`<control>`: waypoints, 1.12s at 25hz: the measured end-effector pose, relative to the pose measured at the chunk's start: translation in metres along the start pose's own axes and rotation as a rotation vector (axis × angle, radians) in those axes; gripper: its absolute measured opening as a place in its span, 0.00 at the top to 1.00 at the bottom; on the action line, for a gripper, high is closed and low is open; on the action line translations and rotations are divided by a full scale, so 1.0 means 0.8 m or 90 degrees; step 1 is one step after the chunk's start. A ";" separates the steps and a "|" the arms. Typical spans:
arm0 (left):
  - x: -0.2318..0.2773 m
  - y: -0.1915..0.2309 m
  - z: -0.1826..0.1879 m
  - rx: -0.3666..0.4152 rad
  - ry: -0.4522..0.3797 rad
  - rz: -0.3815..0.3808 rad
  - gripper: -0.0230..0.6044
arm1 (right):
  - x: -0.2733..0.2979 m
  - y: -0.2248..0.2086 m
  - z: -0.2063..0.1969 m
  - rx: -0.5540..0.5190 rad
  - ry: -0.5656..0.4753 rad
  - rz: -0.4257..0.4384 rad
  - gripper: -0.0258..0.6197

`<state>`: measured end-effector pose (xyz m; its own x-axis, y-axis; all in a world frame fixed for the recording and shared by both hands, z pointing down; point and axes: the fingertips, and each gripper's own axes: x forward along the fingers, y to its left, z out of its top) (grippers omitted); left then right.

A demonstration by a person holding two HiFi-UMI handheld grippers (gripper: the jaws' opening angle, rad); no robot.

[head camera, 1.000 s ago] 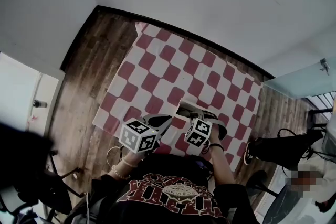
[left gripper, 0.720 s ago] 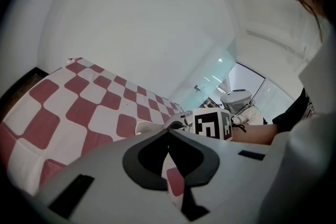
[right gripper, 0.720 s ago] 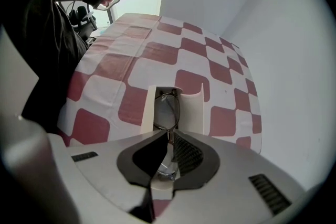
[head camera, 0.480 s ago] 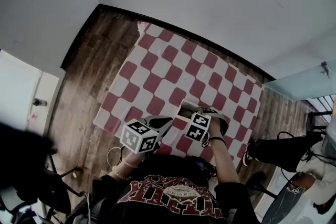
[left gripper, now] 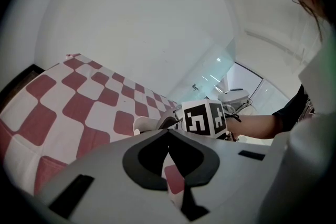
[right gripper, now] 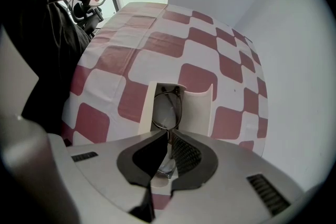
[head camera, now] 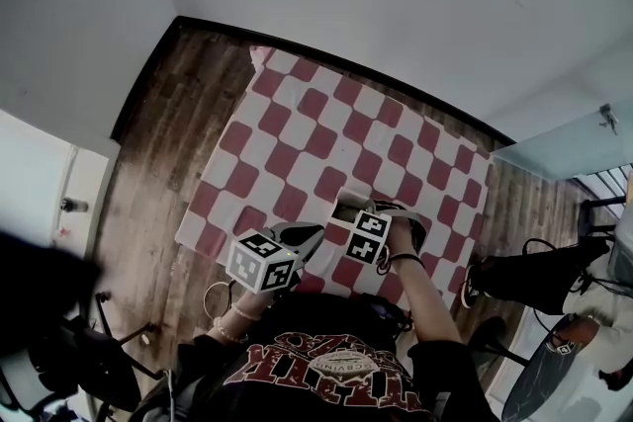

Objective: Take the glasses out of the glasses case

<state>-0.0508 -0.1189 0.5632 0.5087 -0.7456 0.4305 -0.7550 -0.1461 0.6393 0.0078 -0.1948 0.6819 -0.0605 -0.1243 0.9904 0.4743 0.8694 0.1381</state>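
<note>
The white glasses case [right gripper: 198,106] lies open on the red-and-white checked cloth [right gripper: 157,44], near the table's front edge. Thin-rimmed glasses [right gripper: 167,108] stand on edge in its open end, one lens over the case and the other down between my jaws. My right gripper [right gripper: 169,138] is shut on the glasses' frame. In the head view the right gripper [head camera: 358,213] is at the case [head camera: 346,205]. My left gripper [head camera: 305,235] hovers just left of it. In the left gripper view the left gripper [left gripper: 168,136] is shut with nothing in it, and the case [left gripper: 148,123] lies beyond its tips.
The table [head camera: 297,128] stands on a dark wood floor [head camera: 163,124] below a white wall. A black bag [head camera: 519,277] lies on the floor at the right, and a person's foot [head camera: 569,331] shows beside it. A white cabinet [head camera: 45,183] stands at the left.
My right gripper has edged a little forward at the case. The left gripper has hardly moved. The person at the lower right has shifted.
</note>
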 end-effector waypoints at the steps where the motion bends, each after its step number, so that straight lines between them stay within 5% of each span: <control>1: 0.000 -0.001 0.000 0.004 0.003 -0.001 0.97 | 0.000 0.000 0.000 0.001 -0.004 -0.008 0.92; 28: 0.005 -0.030 -0.021 0.037 0.039 -0.031 0.97 | -0.009 -0.001 -0.002 0.045 -0.055 -0.098 0.92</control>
<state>-0.0234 -0.1075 0.5599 0.5677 -0.6964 0.4390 -0.7508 -0.2191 0.6232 0.0095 -0.1952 0.6748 -0.2042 -0.2191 0.9541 0.3904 0.8755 0.2846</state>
